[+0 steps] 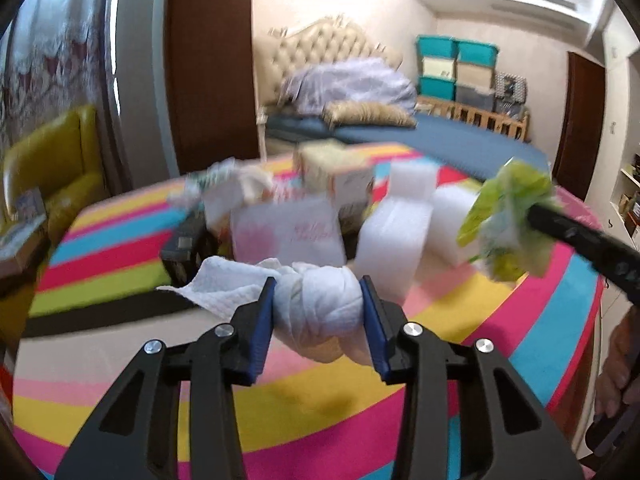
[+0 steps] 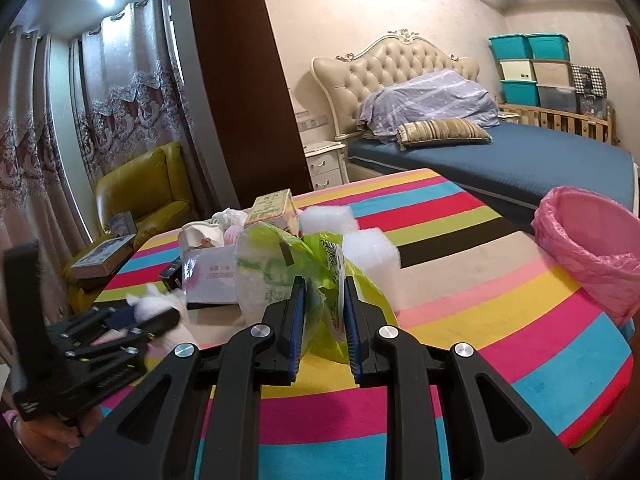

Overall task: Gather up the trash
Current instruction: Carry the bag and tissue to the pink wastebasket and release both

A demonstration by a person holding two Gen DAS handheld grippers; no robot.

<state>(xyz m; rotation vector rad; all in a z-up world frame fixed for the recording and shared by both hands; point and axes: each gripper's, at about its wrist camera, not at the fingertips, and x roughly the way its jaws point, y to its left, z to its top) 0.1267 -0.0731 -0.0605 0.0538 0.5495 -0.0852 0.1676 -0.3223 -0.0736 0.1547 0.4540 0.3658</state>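
Observation:
My left gripper [image 1: 319, 292] is shut on a crumpled white paper towel [image 1: 316, 304] and holds it above the striped table [image 1: 320, 412]. In the right wrist view the left gripper [image 2: 160, 316] sits at the far left with the white towel [image 2: 154, 304]. My right gripper [image 2: 323, 286] is shut on a green and clear plastic wrapper [image 2: 280, 276]; it also shows in the left wrist view [image 1: 508, 220] at the right. A bin with a pink liner [image 2: 592, 248] stands at the table's right edge, open and apart from both grippers.
A pile on the table's far side holds a white box [image 2: 208, 276], a tan carton [image 2: 274, 208], white foam blocks [image 2: 370, 254], crumpled paper [image 2: 204, 236] and a black item [image 2: 172, 270]. A yellow armchair [image 2: 140, 188] stands left; a bed [image 2: 500, 160] behind.

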